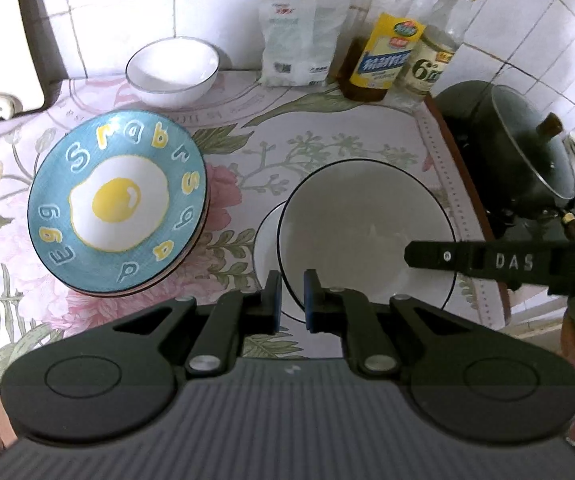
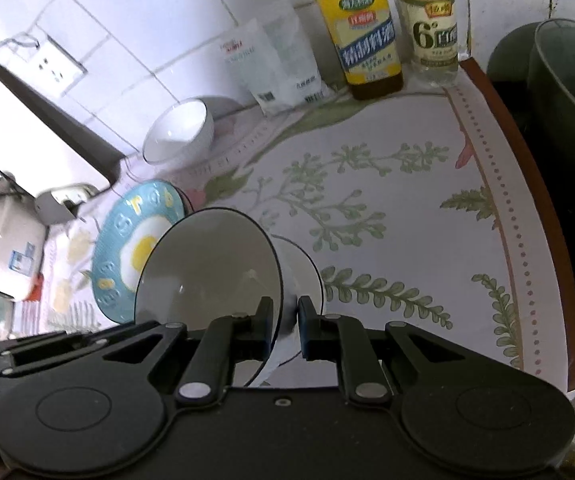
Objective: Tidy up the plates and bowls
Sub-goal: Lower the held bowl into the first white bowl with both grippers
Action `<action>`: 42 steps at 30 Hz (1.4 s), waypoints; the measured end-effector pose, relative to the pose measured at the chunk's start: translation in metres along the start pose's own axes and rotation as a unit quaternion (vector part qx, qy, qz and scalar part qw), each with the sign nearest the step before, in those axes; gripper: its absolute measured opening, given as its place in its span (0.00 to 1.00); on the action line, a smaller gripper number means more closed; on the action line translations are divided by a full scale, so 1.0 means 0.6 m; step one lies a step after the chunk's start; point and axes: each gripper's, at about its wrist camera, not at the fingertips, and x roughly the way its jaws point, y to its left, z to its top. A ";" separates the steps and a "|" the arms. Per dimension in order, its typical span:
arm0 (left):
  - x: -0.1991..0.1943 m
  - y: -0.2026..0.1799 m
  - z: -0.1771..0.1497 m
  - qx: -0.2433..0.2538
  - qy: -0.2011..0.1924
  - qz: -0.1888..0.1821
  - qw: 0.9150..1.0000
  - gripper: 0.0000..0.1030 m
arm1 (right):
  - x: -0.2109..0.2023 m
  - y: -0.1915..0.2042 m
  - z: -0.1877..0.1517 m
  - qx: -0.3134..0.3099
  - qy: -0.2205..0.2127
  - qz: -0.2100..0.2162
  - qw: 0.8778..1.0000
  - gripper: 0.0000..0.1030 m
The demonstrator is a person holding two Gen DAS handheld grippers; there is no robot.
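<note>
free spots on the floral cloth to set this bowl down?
Bare cloth between the two condiment bottles at the back, the dark green pot and the held white black-rimmed bowl. Crowded left: blue egg-print plate, small white bowl behind it.

You face a white tiled wall [image 2: 135, 12] with grey grout. Below the wall lies a floral tablecloth [image 2: 387, 220]; on the wall to the left, a white socket [image 2: 56, 65]. Soft daylight glares off the wall's tiles.
</note>
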 end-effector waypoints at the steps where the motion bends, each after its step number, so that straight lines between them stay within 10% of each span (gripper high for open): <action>1: 0.006 0.005 -0.001 -0.005 0.003 -0.001 1.000 0.09 | 0.008 0.001 -0.003 -0.003 0.004 -0.004 1.000 0.17; 20: 0.088 0.032 0.003 -0.039 0.036 -0.003 0.999 0.09 | 0.077 0.028 -0.011 -0.096 0.008 -0.074 0.993 0.20; 42: -0.003 0.005 0.017 -0.015 0.047 -0.022 0.999 0.12 | 0.015 0.007 -0.003 -0.112 -0.020 -0.014 0.993 0.24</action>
